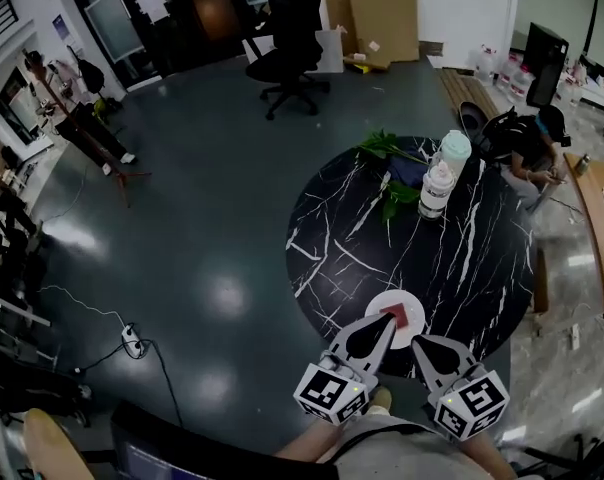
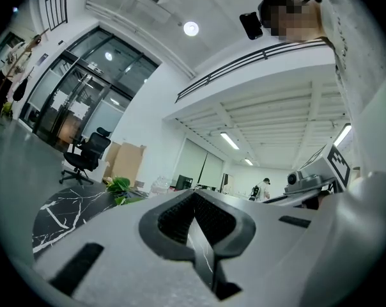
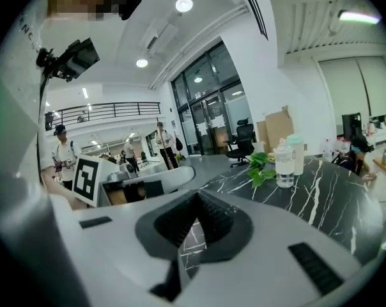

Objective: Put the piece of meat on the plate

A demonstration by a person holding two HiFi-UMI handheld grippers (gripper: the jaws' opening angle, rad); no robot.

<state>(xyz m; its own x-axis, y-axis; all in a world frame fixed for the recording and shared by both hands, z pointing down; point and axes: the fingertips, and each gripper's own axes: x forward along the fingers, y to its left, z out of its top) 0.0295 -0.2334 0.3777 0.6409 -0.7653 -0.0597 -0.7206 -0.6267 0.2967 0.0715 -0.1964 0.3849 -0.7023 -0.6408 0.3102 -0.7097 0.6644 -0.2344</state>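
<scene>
On my left, the left gripper [image 1: 380,326] had its jaws closed together, the ribbed pads meeting at the tip with nothing between them. In the left gripper view [image 2: 194,195] only a sliver of the black marble table [image 1: 342,228] showed through the small gap behind the tip. It pointed roughly level, away from me across the table's near edge, with its marker cube [image 1: 332,390] at the rear. From my head view its tip lay over the near rim of the plate [image 1: 386,299]. I could not tell whether it touched the plate.

The piece of meat [image 1: 395,315], red, lay on that white plate, which sat on the table close to the near edge, just ahead of both tips.

To the right, the right gripper [image 1: 419,340] was likewise closed tight and empty, and its own view [image 3: 196,196] showed the pads pressed together at the tip. It tipped slightly downward, angled inward toward the plate's right side, with its marker cube [image 1: 472,401] behind it. The two grippers stood side by side, near each other but apart.

Farther across the table stood a leafy plant [image 1: 387,148], a clear bottle [image 1: 435,190] and, just beside it, a cup with a pale green lid [image 1: 452,153], all well apart from the plate.
</scene>
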